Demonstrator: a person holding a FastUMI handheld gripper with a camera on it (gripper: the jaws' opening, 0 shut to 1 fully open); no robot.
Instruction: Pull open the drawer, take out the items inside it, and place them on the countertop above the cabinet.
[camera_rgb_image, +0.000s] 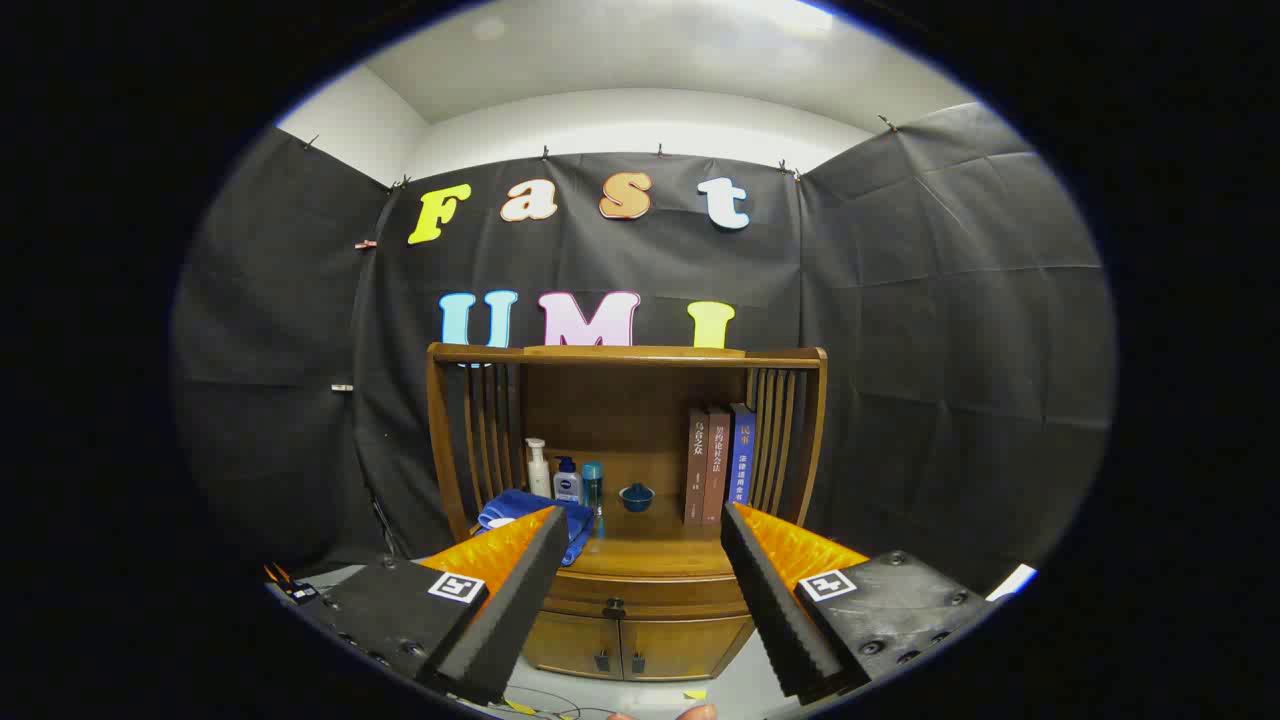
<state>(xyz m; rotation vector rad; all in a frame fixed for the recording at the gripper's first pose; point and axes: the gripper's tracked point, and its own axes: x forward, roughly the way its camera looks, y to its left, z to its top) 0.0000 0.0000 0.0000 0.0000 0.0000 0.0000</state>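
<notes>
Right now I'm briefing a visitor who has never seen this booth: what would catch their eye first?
The wooden cabinet stands beyond the open fingers, its drawer shut between them. On its countertop, three books stand upright at the right, a small blue bowl sits in the middle, and bottles line up at the left behind a blue cloth.

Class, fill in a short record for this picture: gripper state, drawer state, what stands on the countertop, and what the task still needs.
gripper: gripper open, fingers apart, holding nothing, well short of the cabinet
drawer: drawer shut, its dark knob between and beyond the fingers
countertop: blue cloth, three bottles, small blue bowl, three upright books
lower doors: two, shut
task left: drawer not yet pulled open; its contents hidden
</notes>
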